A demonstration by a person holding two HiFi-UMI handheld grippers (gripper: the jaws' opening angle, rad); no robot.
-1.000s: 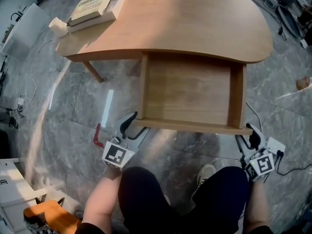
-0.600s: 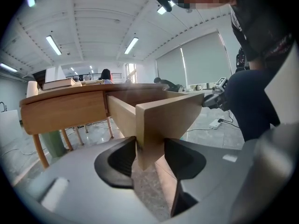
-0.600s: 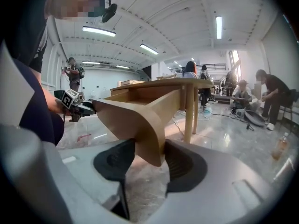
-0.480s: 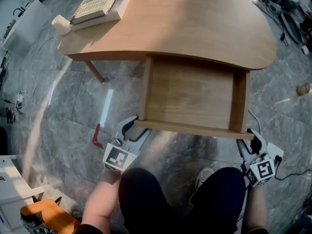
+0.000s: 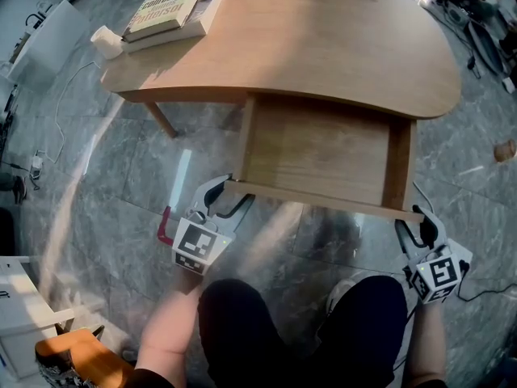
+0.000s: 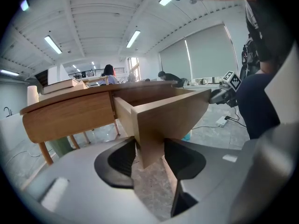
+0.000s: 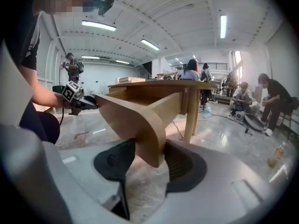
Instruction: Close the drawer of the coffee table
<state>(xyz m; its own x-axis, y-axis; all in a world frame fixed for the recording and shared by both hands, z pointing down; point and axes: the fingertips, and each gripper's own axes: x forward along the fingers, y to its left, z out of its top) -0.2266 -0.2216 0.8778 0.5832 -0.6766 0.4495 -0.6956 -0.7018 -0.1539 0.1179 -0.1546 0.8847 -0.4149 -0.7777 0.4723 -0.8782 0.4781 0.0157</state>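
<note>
The drawer [image 5: 319, 148] of the coffee table [image 5: 323, 39] stands pulled well out from under the tabletop toward the near side. It is empty as far as the head view shows, and its front panel [image 5: 323, 200] is the nearest edge. The step in hand looks like the grip before the push: the left tongs [image 5: 222, 194] sit at the panel's left corner and the right tongs [image 5: 420, 221] at its right corner, both low over the stone floor. In the left gripper view the panel's lower corner stands between the two dark pads, which lie against its faces on both sides. These tongs therefore pinch the panel, spread only as wide as the board is thick. The right gripper view shows the same at the rounded right corner: the wood fills the gap and both pads bear on it. The next move, as I judge it, calls for an even, level push toward the far side with both hands together, so that the drawer runs straight in and does not skew and bind. The tongs would have to let go before the panel meets the table's edge. A stack of books [image 5: 170, 2] lies at the far left of the tabletop, well apart from the drawer.
</note>
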